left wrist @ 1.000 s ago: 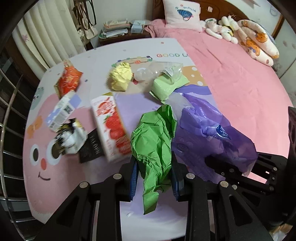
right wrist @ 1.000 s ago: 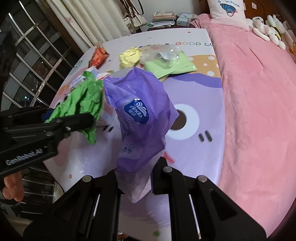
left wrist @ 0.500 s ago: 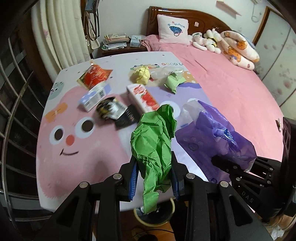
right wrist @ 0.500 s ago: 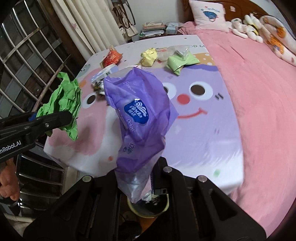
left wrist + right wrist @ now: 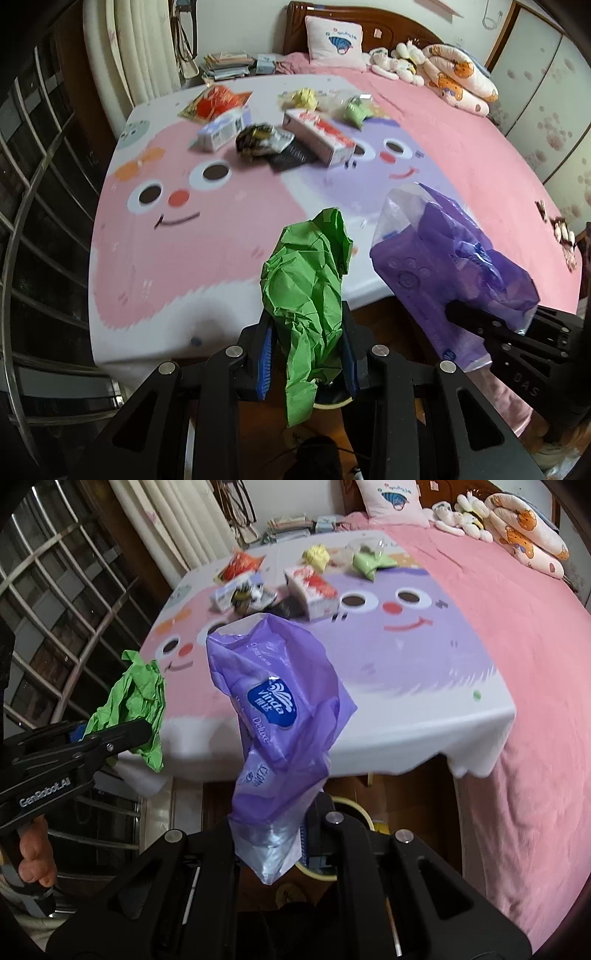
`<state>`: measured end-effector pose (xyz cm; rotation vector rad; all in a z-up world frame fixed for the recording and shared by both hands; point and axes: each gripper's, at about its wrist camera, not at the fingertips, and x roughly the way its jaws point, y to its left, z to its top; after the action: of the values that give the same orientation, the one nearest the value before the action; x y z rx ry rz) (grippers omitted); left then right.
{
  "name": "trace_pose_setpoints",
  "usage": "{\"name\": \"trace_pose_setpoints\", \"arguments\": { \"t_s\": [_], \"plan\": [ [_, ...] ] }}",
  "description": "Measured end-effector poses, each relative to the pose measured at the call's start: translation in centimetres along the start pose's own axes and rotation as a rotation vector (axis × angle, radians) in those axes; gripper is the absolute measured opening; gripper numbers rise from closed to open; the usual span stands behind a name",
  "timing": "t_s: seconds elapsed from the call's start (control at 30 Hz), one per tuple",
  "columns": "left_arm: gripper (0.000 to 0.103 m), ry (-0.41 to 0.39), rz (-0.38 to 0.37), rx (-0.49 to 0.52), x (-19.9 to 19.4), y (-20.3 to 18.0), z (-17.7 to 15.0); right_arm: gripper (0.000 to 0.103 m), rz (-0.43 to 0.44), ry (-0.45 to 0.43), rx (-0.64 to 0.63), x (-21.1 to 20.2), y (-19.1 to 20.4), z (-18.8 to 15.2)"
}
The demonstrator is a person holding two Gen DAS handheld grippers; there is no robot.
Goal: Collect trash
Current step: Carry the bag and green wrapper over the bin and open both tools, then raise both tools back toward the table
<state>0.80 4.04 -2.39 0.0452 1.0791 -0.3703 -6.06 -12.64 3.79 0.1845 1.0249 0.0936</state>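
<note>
Past the bed edge, above the round bin (image 5: 356, 814), your left gripper (image 5: 306, 363) has carried the green paper (image 5: 306, 291) and your right gripper (image 5: 271, 843) the purple bag (image 5: 280, 709), both clamped, ready for dropping

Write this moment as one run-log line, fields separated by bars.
left gripper: shut on crumpled green paper | right gripper: shut on purple Vinda wrapper | both: past table edge, above bin

Crumpled paper (image 5: 306, 291) left of plastic wrapper (image 5: 450, 269), both before table (image 5: 192, 258) edge; other litter behind, on table.
</note>
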Motion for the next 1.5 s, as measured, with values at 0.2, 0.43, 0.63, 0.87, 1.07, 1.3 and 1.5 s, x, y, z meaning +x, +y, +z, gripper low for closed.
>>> {"name": "trace_pose_setpoints", "arguments": {
  "t_s": [0.2,0.43,0.63,0.87,1.07,1.3,1.5],
  "plan": [
    [0.03,0.064,-0.001,0.006,3.3,0.2,-2.4,0.007,-0.014,0.083,-0.021,2.3,1.5,-3.4],
    [0.03,0.164,0.011,0.053,8.9,-0.9,-6.6,0.007,-0.006,0.219,-0.015,8.2,0.5,-7.6],
    [0.03,0.275,0.012,0.07,16.5,-2.0,-11.2,0.007,-0.012,0.367,0.037,17.2,-1.8,-12.7],
    [0.031,0.41,-0.006,0.021,29.0,-1.5,-16.5,0.007,-0.054,0.513,0.07,29.7,-4.9,-19.2],
    [0.037,0.453,0.029,0.034,37.4,-1.3,-20.0,0.008,-0.049,0.577,0.098,38.0,-7.4,-23.6],
    [0.077,0.44,0.065,-0.008,41.0,-0.1,-22.0,0.059,-0.028,0.584,0.153,43.0,-9.0,-25.5],
    [0.089,0.411,0.093,-0.016,40.6,0.9,-21.6,0.059,0.009,0.569,0.189,42.3,-9.7,-25.1]
  ]
}}
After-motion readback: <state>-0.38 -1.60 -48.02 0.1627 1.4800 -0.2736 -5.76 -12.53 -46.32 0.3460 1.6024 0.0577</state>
